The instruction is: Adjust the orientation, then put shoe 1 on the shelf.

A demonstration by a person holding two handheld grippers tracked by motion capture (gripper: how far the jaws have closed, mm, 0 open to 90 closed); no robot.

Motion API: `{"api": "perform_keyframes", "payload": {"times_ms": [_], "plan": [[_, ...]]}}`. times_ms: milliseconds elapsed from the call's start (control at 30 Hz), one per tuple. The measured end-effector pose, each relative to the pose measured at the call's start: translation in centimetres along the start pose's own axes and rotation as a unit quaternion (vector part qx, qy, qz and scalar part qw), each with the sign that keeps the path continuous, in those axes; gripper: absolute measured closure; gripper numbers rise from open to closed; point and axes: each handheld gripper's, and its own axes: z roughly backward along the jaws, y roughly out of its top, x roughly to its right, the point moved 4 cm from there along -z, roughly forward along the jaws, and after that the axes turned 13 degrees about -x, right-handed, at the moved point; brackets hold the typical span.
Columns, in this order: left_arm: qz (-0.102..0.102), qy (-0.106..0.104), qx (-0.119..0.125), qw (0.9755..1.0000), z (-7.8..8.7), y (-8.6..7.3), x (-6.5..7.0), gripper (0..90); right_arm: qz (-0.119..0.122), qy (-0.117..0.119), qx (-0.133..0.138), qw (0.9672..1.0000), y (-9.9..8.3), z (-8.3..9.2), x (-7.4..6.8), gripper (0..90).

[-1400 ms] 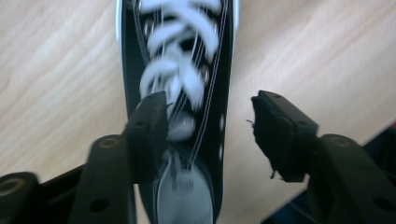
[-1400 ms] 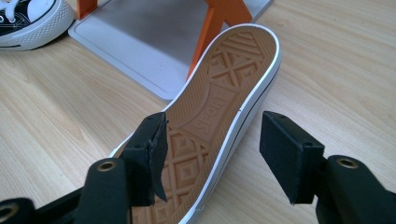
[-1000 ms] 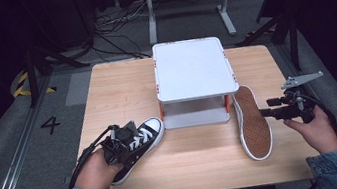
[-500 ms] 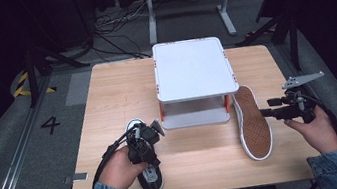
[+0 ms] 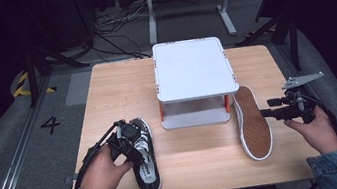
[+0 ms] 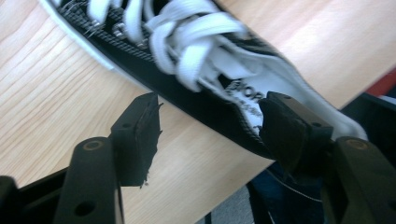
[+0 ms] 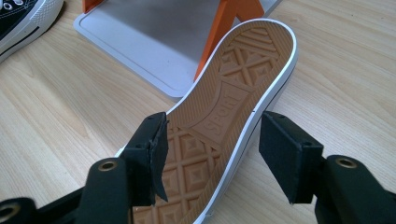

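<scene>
A black canvas sneaker [image 5: 145, 166] with white laces stands upright on the table's front left, heel toward the front edge. My left gripper [image 5: 134, 141] hovers over its collar, and its jaws have just been opening. In the left gripper view the sneaker [image 6: 201, 56] has its side wall between the jaws of the left gripper [image 6: 211, 112], and the pads do not press on it. The second sneaker [image 5: 252, 123] lies sole up at the right of the stand. My right gripper [image 5: 266, 111] stands open beside it. In the right gripper view that gripper [image 7: 212, 128] frames the tan sole [image 7: 229, 93] without touching it.
A white two-level stand [image 5: 193, 70] with orange posts sits mid-table, its lower shelf [image 7: 154, 37] close to the sole-up sneaker's toe. The wooden table [image 5: 115, 87] has bare room at the back left and along the front middle. Dark floor and cables surround it.
The left hand swung the black sneaker from a slant to lengthwise near the front edge, set it down and opened its jaws. The right hand and the sole-up sneaker stayed put.
</scene>
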Motion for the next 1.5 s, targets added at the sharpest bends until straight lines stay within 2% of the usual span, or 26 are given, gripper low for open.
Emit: {"api": "perform_keyframes", "payload": {"times_ms": [33, 133, 167, 233, 300, 400, 500, 567, 633, 700, 867, 967, 1100, 1200, 1333, 1500], "plan": [[0.003, 0.003, -0.007, 1.0, -0.3, 0.2, -0.2, 35.6, -0.001, 0.0, 0.0, 1.0, 0.0, 0.0, 0.0, 42.6], [0.0, 0.007, -0.004, 1.0, -1.1, 0.8, -0.4, 34.8, -0.002, 0.0, -0.002, 1.0, 0.0, -0.1, 0.0, 42.6], [0.001, -0.005, 0.002, 1.0, -1.7, 1.4, -0.6, 33.0, -0.001, -0.001, -0.003, 1.0, 0.0, -0.1, 0.0, 42.6], [0.0, -0.008, 0.004, 1.0, -1.9, 1.8, -0.7, 31.6, -0.002, 0.0, -0.002, 1.0, 0.0, -0.1, 0.0, 42.5], [-0.004, 0.016, 0.007, 0.9998, -2.3, 2.2, -0.8, 33.4, -0.002, -0.001, -0.003, 1.0, -0.1, -0.1, 0.0, 42.4], [-0.002, 0.019, 0.013, 0.9997, -2.8, 2.7, -1.2, 37.7, -0.002, 0.0, -0.004, 1.0, -0.1, -0.2, 0.0, 42.5], [-0.014, 0.046, 0.031, 0.9984, -2.8, 3.3, -1.3, 39.5, -0.002, -0.001, -0.005, 1.0, -0.2, -0.3, 0.1, 42.5], [-0.027, 0.056, 0.044, 0.9971, -2.7, 3.5, -1.3, 44.9, -0.004, -0.001, -0.007, 1.0, -0.3, -0.3, 0.1, 42.5], [-0.03, 0.051, 0.045, 0.9972, -2.6, 3.6, -1.5, 50.4, -0.004, -0.003, -0.007, 1.0, -0.3, -0.3, 0.1, 42.4], [-0.031, 0.042, 0.05, 0.9974, -2.4, 3.6, -1.6, 65.1, -0.005, -0.004, -0.007, 1.0, -0.5, -0.2, 0.1, 42.3], [-0.02, 0.047, 0.059, 0.997, -1.6, 3.6, -1.9, 73.2, -0.012, -0.006, -0.006, 0.9999, -0.8, 0.1, 0.3, 42.4], [-0.016, 0.043, 0.085, 0.9953, -0.8, 3.4, -2.2, 77.5, -0.013, -0.007, -0.003, 0.9999, -0.9, 0.3, 0.4, 42.4], [-0.002, 0.041, 0.101, 0.994, 0.0, 3.3, -2.8, 77.9, -0.014, -0.009, -0.002, 0.9999, -1.0, 0.4, 0.4, 42.4], [0.0, 0.044, 0.108, 0.9932, 0.6, 3.3, -3.0, 78.2, -0.014, -0.01, 0.001, 0.9999, -0.9, 0.5, 0.3, 42.4], [0.004, 0.053, 0.121, 0.9912, 2.1, 3.2, -3.3, 78.3, -0.016, -0.01, 0.002, 0.9998, -0.9, 0.6, 0.6, 42.4], [0.014, 0.037, 0.15, 0.9879, 4.0, 3.0, -4.2, 78.2, -0.018, -0.009, 0.005, 0.9998, -0.9, 0.8, 0.7, 42.3]]}}
